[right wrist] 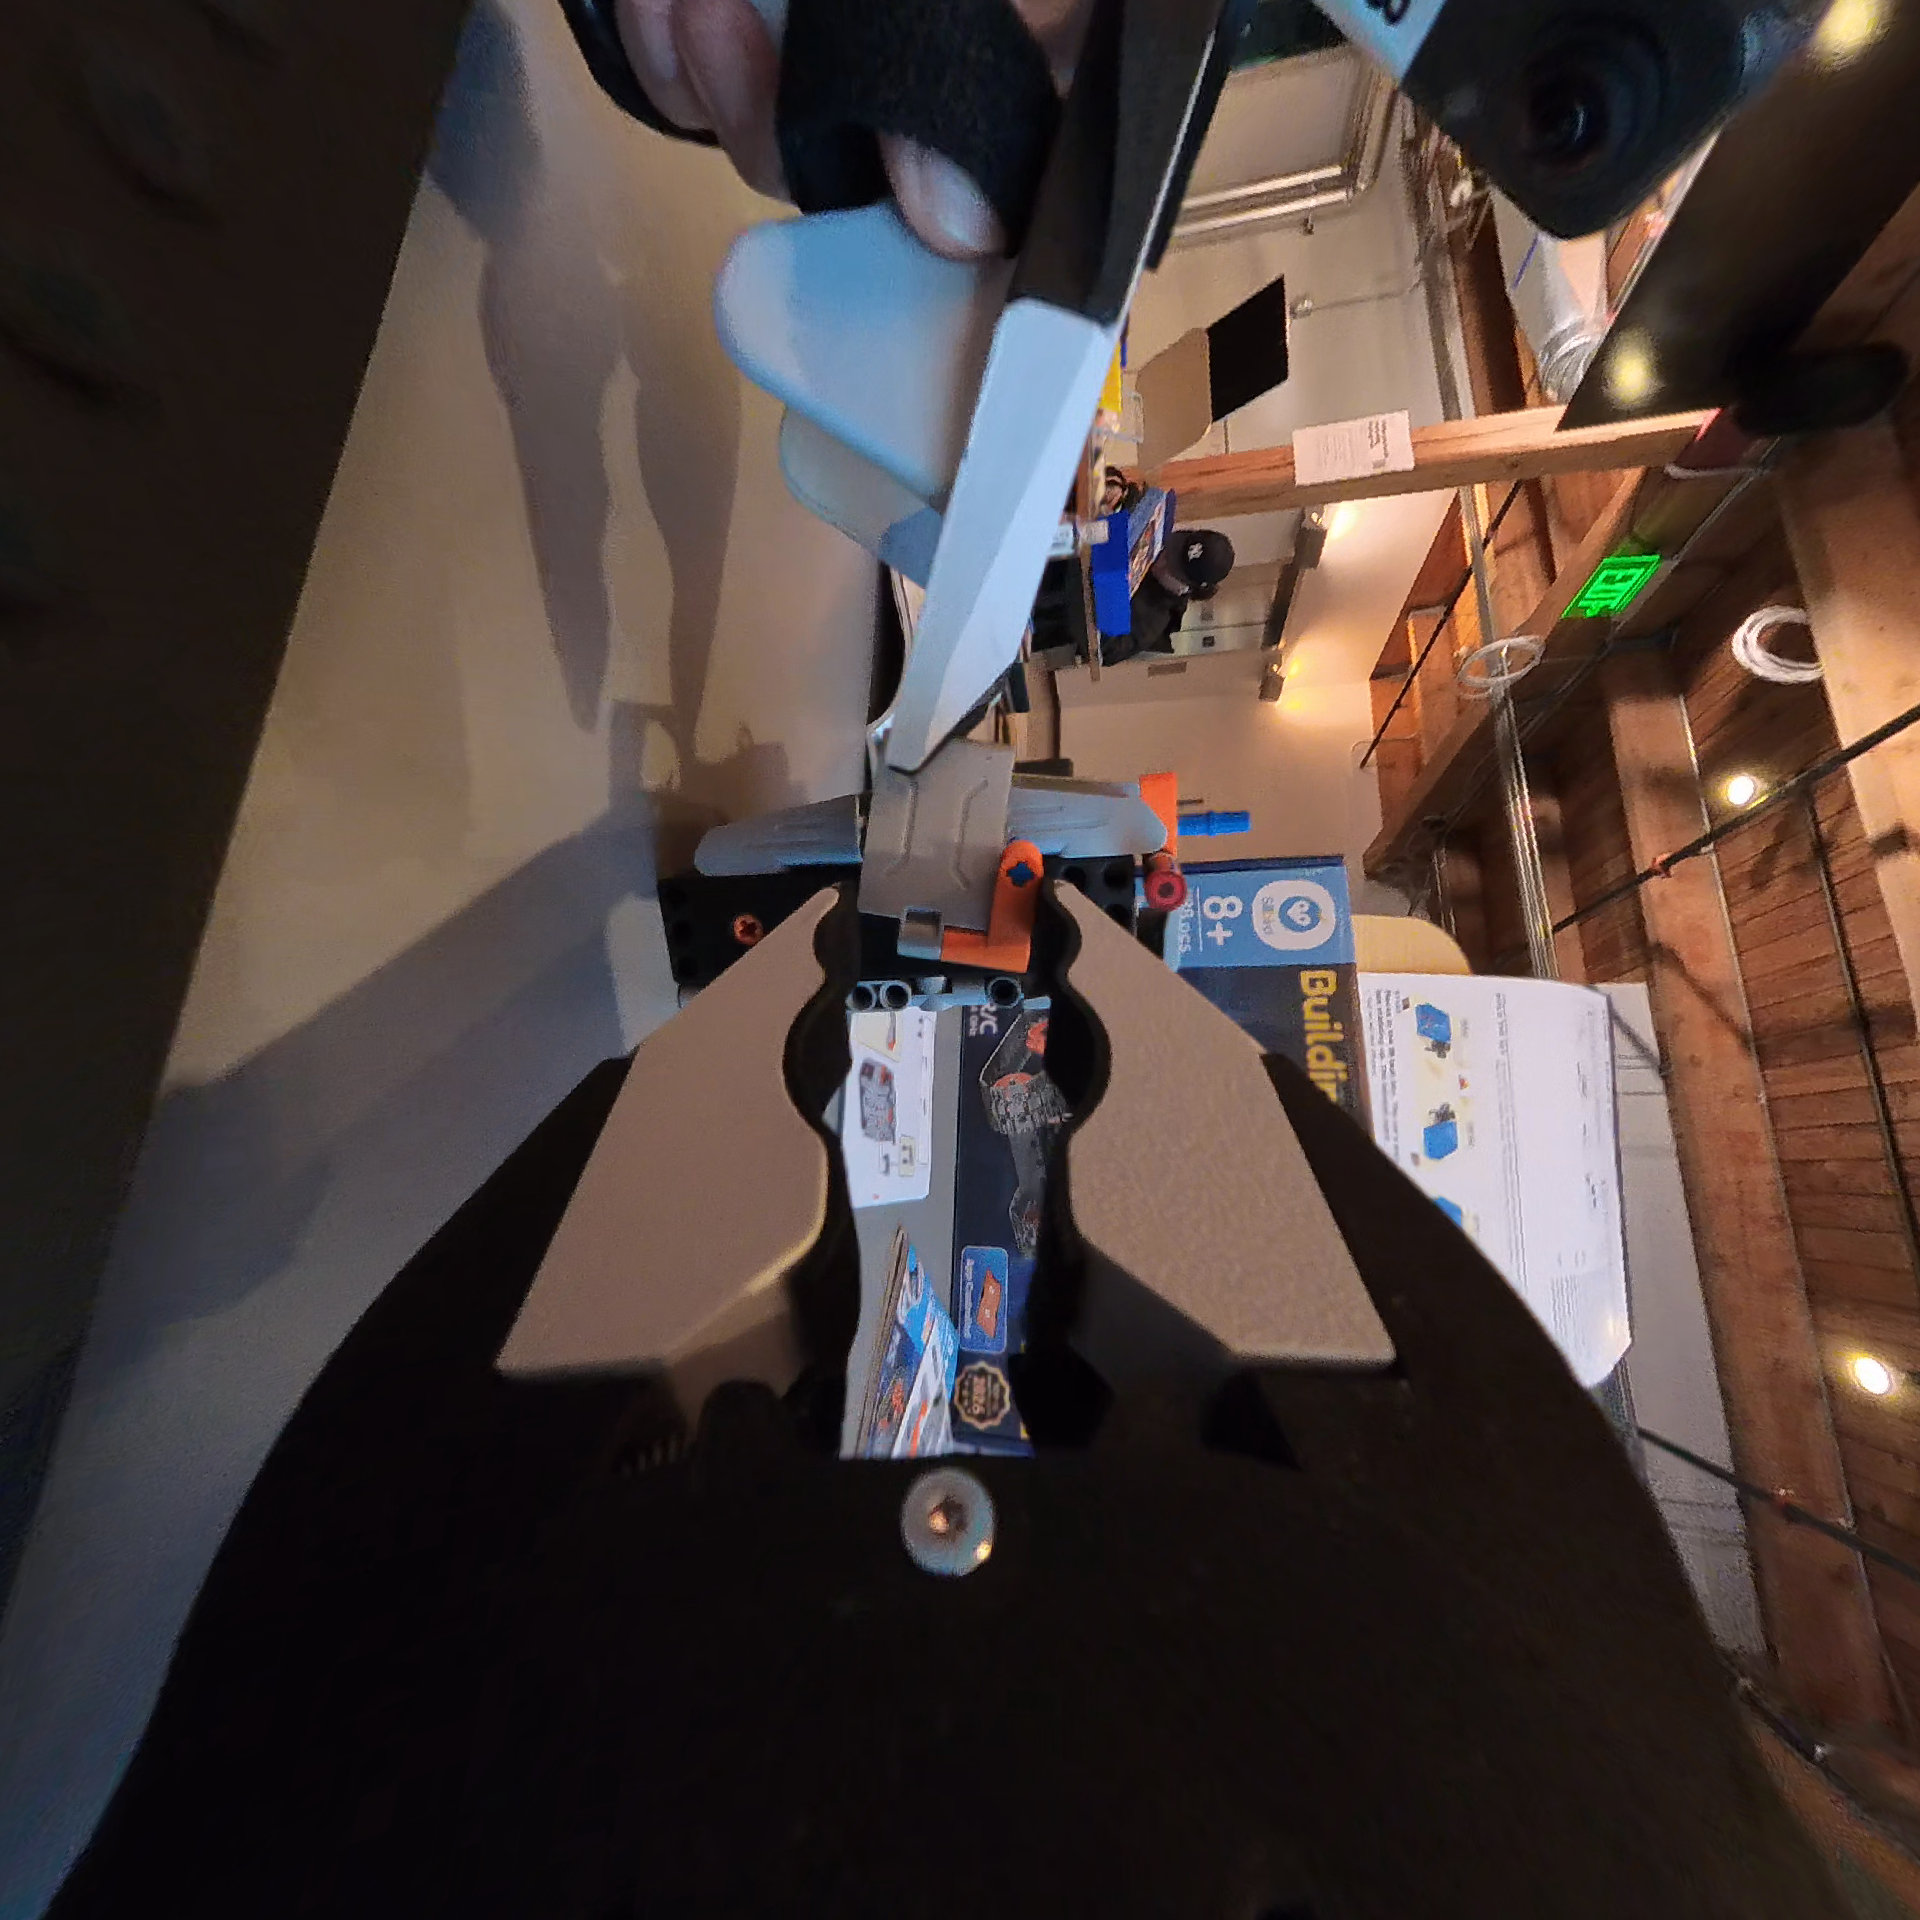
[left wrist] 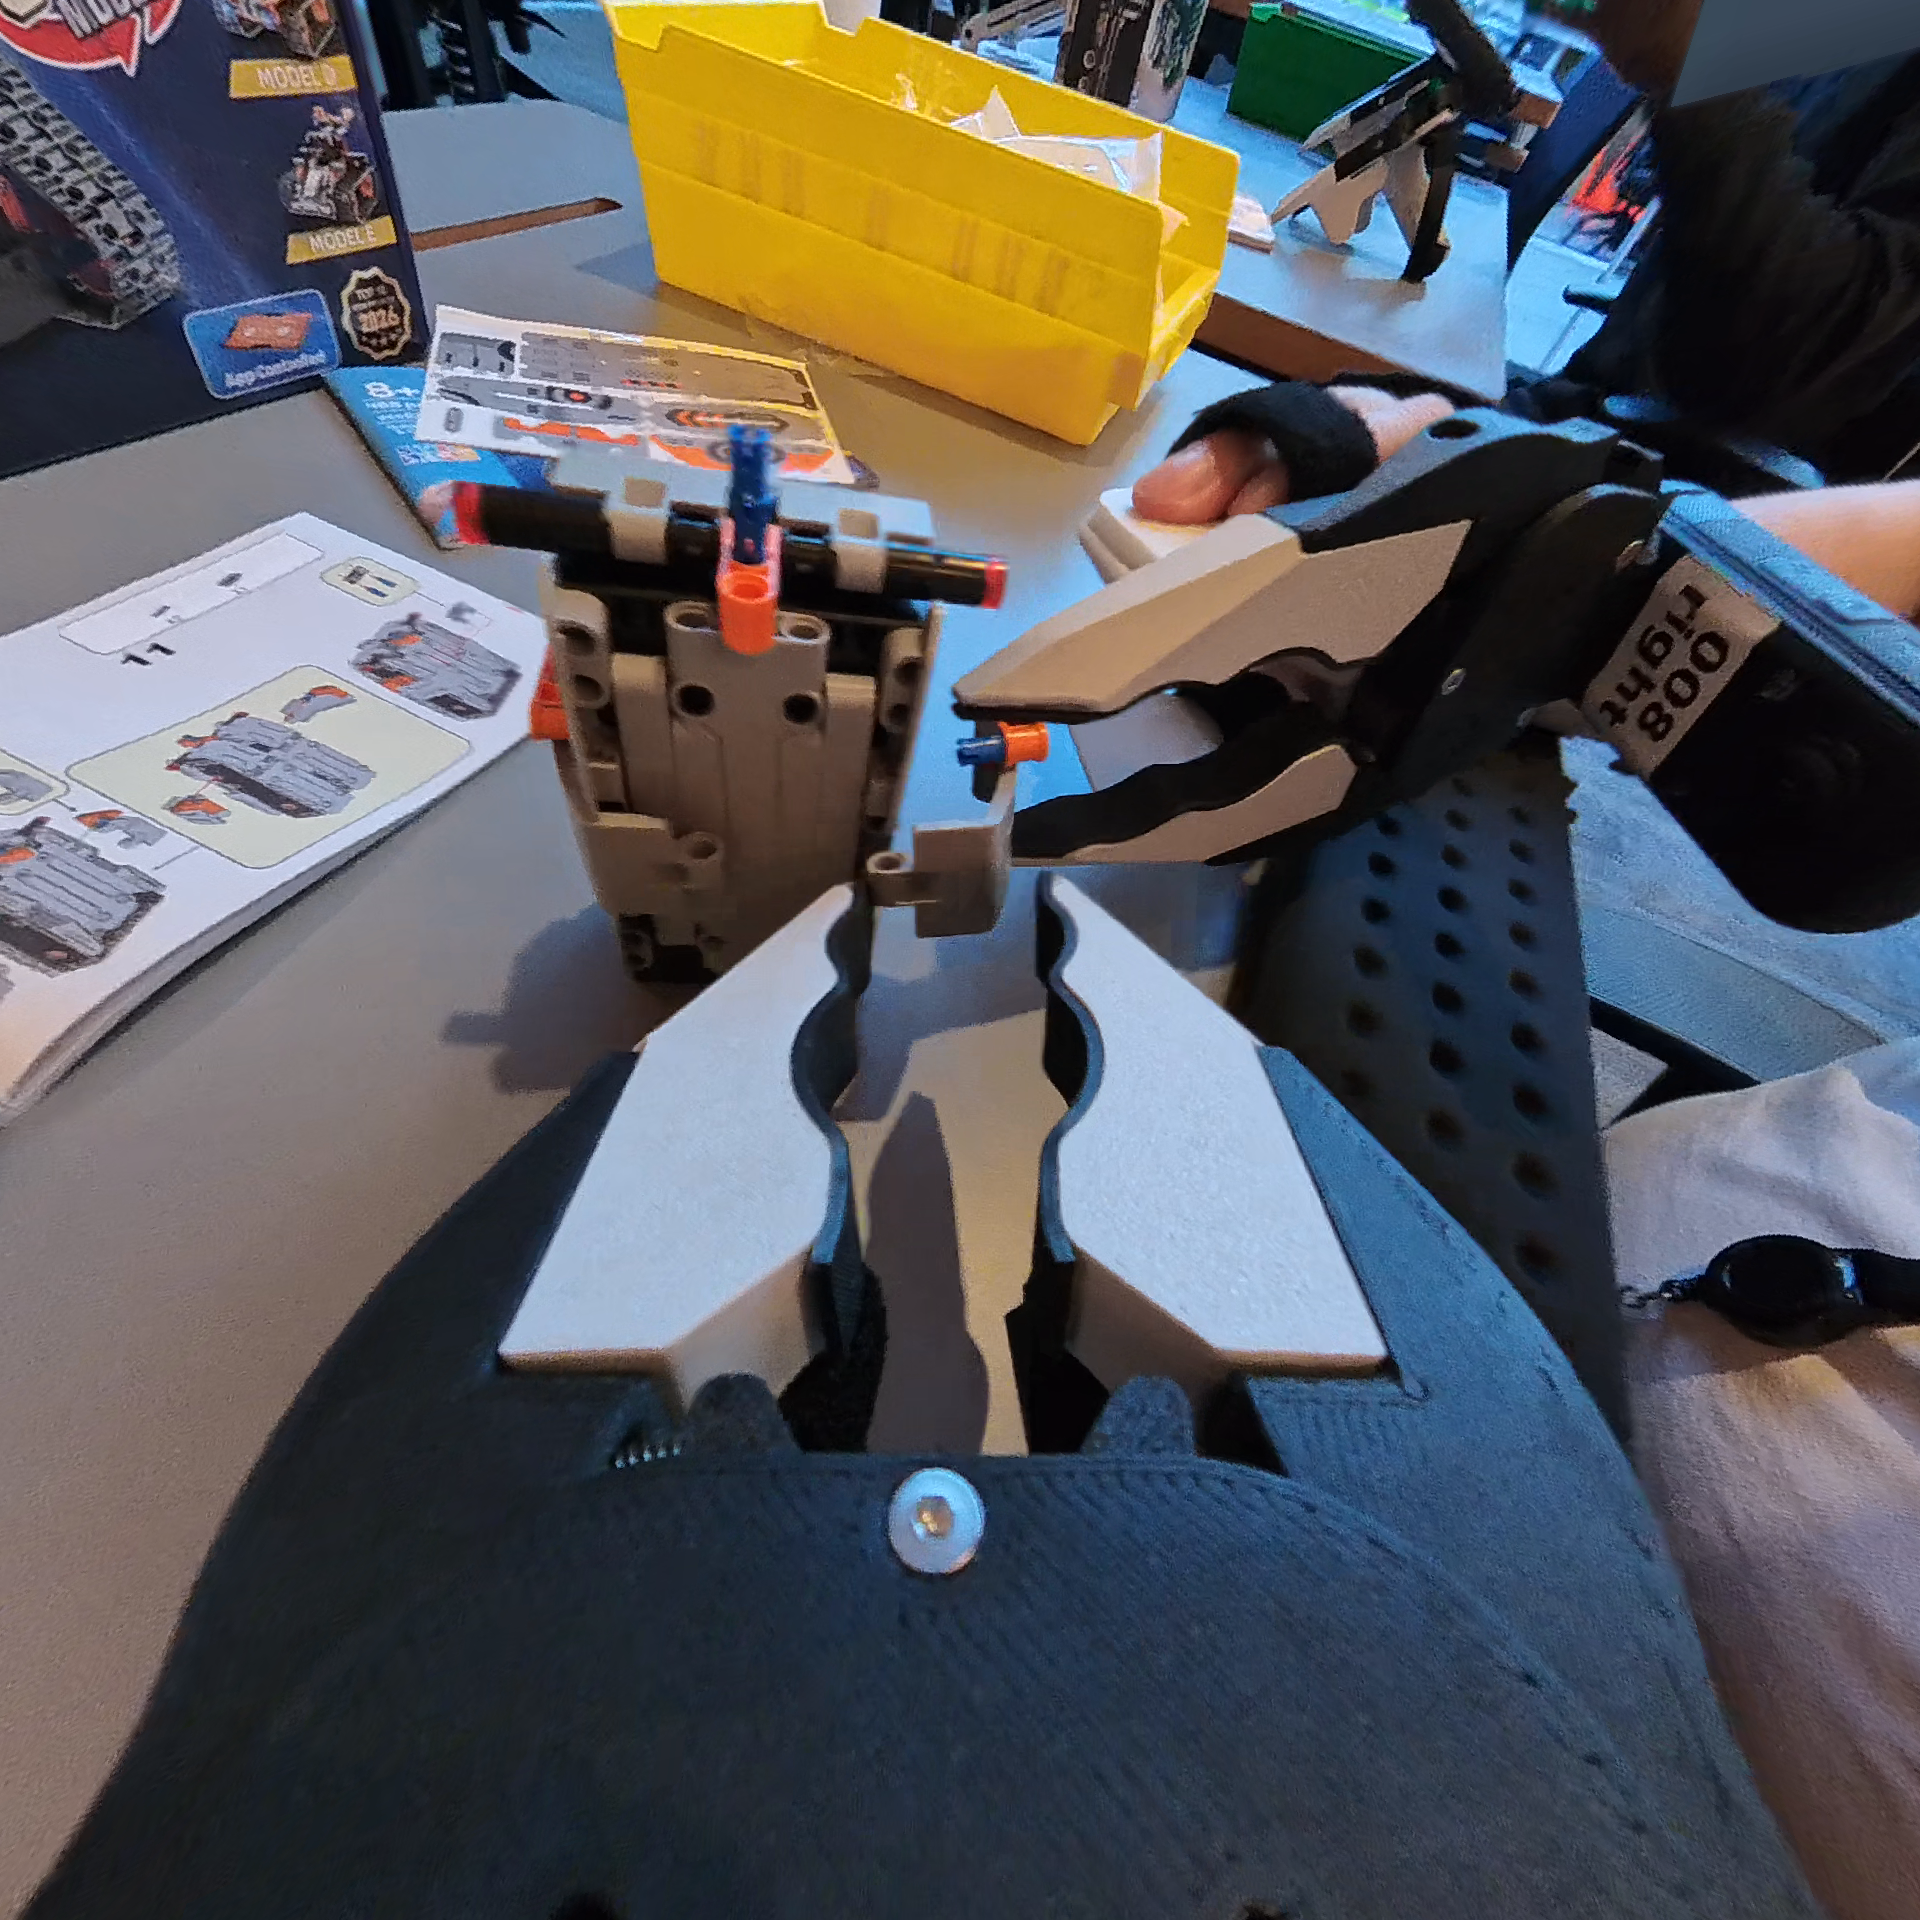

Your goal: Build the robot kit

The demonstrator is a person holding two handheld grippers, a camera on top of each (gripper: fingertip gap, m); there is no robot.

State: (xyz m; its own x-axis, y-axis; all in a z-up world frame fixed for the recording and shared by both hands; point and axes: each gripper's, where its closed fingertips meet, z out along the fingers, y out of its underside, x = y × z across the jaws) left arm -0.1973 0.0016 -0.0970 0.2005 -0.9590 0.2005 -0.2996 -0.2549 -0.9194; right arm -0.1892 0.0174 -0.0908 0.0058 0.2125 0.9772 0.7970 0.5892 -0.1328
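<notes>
A grey brick model (left wrist: 727, 748) stands upright on the grey table (left wrist: 260, 1195), with a black axle (left wrist: 582, 520) and an orange connector (left wrist: 746, 603) on top. My right gripper (left wrist: 995, 774) comes in from the right and is shut on a small grey panel piece (left wrist: 951, 868) that carries an orange and blue pin (left wrist: 1003, 745), just right of the model. The right wrist view shows the panel (right wrist: 935, 831) between my right gripper's (right wrist: 940, 904) tips. My left gripper (left wrist: 948, 899) is open, its tips just below the panel. One left finger (right wrist: 977, 540) reaches the panel's edge.
An open instruction booklet (left wrist: 208, 748) lies left of the model. A sticker sheet (left wrist: 623, 395) and a yellow bin (left wrist: 914, 229) lie behind it, and a dark blue box (left wrist: 187, 187) stands at the back left. A perforated black chair back (left wrist: 1444, 1039) is on the right. My two grippers' fingertips are within a few centimetres of each other. It is some 4 cm from my right tips to the orange connector (left wrist: 746, 603). My right gripper's tips are some 6 cm from the black axle (left wrist: 582, 520).
</notes>
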